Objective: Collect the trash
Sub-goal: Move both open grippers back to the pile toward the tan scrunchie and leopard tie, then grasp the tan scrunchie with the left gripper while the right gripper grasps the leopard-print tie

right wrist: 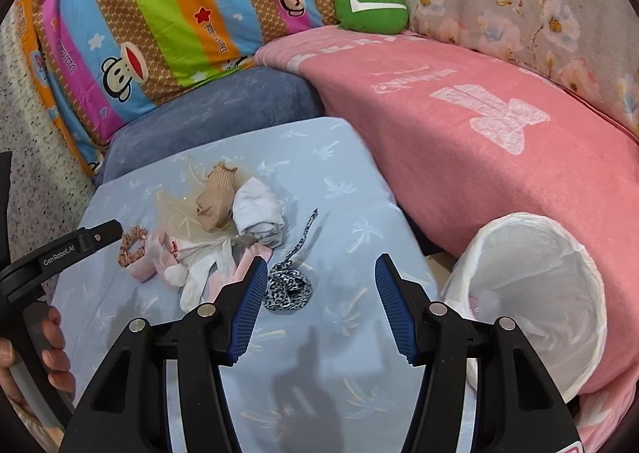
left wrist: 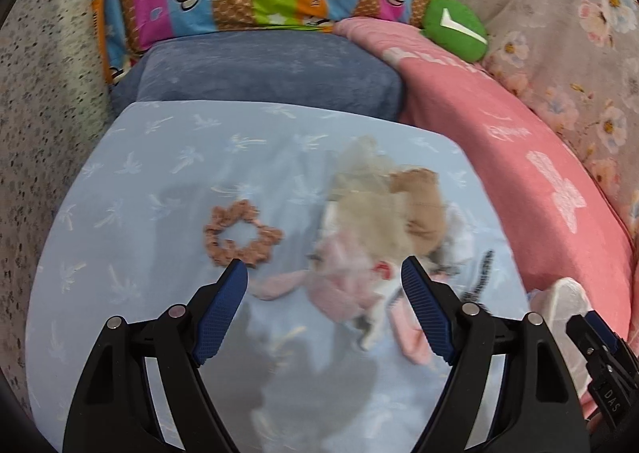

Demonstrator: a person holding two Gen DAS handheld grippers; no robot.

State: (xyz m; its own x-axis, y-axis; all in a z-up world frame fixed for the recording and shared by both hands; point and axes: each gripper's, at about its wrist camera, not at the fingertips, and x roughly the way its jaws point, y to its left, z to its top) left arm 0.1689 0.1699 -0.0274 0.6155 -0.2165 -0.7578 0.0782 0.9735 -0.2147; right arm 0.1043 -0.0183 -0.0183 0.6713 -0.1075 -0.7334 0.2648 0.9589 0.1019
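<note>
Surface: light blue palm-print sheet (right wrist: 343,181).
Trash: sock pile (right wrist: 223,221), leopard band (right wrist: 287,285) beside my right tongs.
Bin: white-lined basket (right wrist: 531,285), right.
My tongs: left gripper (left wrist: 323,273), right gripper (right wrist: 321,267) both spread, empty.
Backdrop: monkey pillow (right wrist: 159,14), pink blanket (right wrist: 459,125).

**Blur and cropped edges hid detail**

In the left wrist view, the sock pile (left wrist: 383,221) was motion-blurred, its separate pieces hard to tell apart. The right gripper (left wrist: 603,365) was cut by the frame edge. In the right wrist view, the bin (right wrist: 535,293) hid its contents behind the white liner.
</note>
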